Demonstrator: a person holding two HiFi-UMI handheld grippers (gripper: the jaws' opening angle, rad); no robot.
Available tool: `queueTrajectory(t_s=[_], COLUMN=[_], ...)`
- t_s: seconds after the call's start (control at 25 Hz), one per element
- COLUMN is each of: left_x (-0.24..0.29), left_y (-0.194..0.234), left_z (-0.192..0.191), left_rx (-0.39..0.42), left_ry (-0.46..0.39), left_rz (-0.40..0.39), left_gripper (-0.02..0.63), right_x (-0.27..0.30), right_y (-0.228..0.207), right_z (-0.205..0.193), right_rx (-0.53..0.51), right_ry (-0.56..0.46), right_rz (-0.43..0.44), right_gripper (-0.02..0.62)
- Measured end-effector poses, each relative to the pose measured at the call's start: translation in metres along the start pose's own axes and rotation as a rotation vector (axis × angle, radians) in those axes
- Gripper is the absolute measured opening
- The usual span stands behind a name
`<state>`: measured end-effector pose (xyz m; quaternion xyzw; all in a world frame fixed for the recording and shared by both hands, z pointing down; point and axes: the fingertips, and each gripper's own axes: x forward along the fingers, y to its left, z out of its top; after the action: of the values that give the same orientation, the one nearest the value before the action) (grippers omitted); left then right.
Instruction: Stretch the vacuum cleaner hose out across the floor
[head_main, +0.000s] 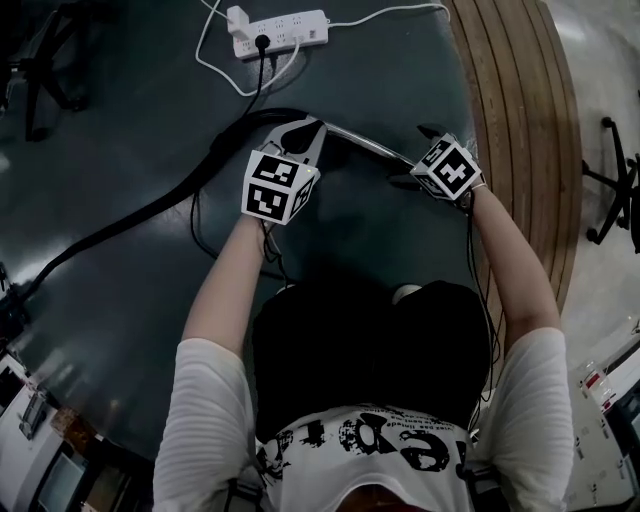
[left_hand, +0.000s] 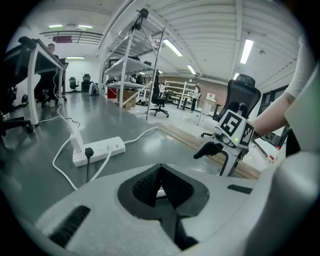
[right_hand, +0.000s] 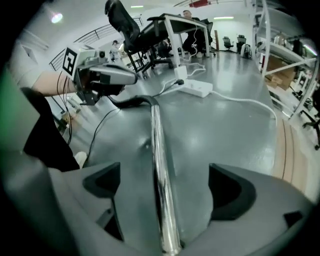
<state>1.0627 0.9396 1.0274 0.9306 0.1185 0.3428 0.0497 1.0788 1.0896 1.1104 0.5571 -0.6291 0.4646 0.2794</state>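
Standing over a dark grey workshop floor (head_main: 120, 120), facing a white power strip (head_main: 285, 30), beside a wooden band (head_main: 520, 120) running along the right. Clenching the jaws of the left gripper (head_main: 308, 128) fully on the bent end of the black hose (head_main: 130, 215), at the joint with the chrome tube (head_main: 365, 143). Trailing the rest of the hose leftward across the floor in a long curve. Holding the jaws of the right gripper (right_hand: 165, 187) released and wide apart, straddling the chrome tube's other end, pads standing clear on both sides.
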Motion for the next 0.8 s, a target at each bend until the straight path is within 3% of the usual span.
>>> queueTrajectory(t_s=[0.04,0.16,0.24,0.28,0.36,0.56,0.72,0.8], left_x=[-0.009,-0.048,-0.083,-0.103,-0.146,-0.270,-0.373,-0.419], left_y=[0.000,0.004,0.008,0.007,-0.003,-0.033,-0.065,-0.079], left_z=[0.010,0.048,0.081,0.098,0.130,0.233,0.319,0.355], left_rx=[0.003,0.013,0.041,0.052,0.039,0.024,0.034,-0.015], left_ry=[-0.014,-0.059,-0.096,-0.113,-0.142,-0.234,-0.288,-0.299], left_rz=[0.006,0.035,0.071,0.090,0.116,0.187,0.252,0.275], left_gripper=[0.005,0.005,0.005,0.005,0.005,0.005,0.005,0.005], right_x=[-0.011,-0.057,-0.096,-0.119,-0.168,-0.303,-0.413,-0.469], right_y=[0.002,0.006,0.010,0.015,0.036,0.107,0.183,0.214], right_z=[0.014,0.062,0.101,0.120,0.155,0.234,0.284,0.310], right_rx=[0.001,-0.003,-0.014,-0.017,0.004,0.068,0.115,0.106], right_ry=[-0.045,-0.201,-0.291,-0.326,-0.385,-0.526,-0.556,-0.572], right_rz=[-0.021,-0.137,-0.213,-0.236,-0.251,-0.229,-0.127,-0.115], right_gripper=[0.521,0.245,0.096,0.058,0.005,0.005,0.005,0.005])
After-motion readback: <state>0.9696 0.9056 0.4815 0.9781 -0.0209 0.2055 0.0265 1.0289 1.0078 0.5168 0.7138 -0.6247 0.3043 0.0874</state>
